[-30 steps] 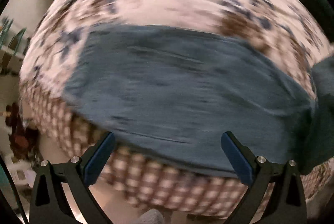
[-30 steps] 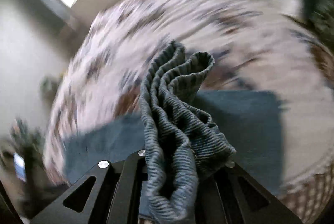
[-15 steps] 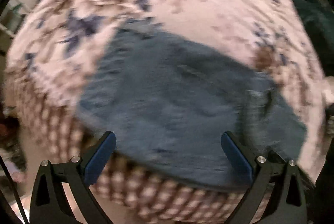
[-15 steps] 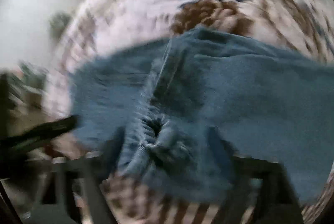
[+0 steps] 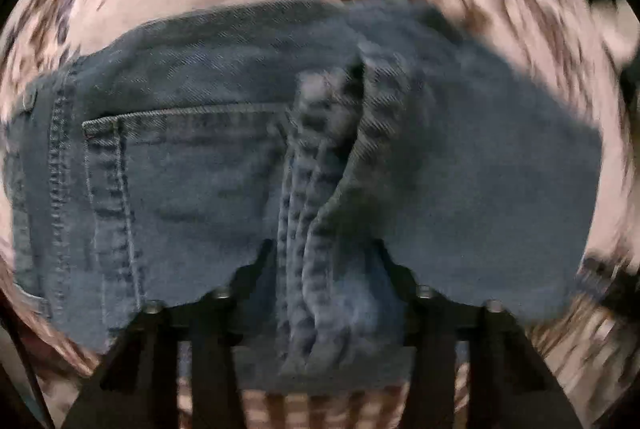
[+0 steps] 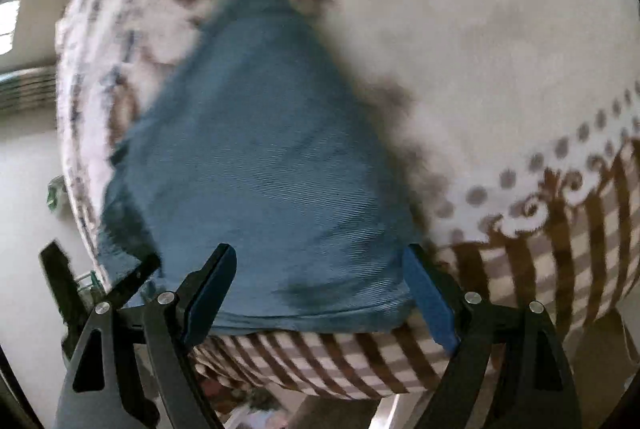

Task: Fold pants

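Jeans [image 5: 192,165] rise in a bunched ridge of seams between the left gripper's [image 5: 326,261] fingers, whose jaws have just been closing and now clench that fold. From the grip, denim spreads to 9 o'clock with a stitched pocket [image 5: 180,157] and to 3 o'clock in blur. The right gripper [image 6: 320,281] hangs released, blue pads wide apart, jeans [image 6: 256,157] lying untouched beneath and running toward 12 o'clock. All rests on a bedspread [image 6: 500,41], floral on top, brown-checked at its 6 o'clock edge.
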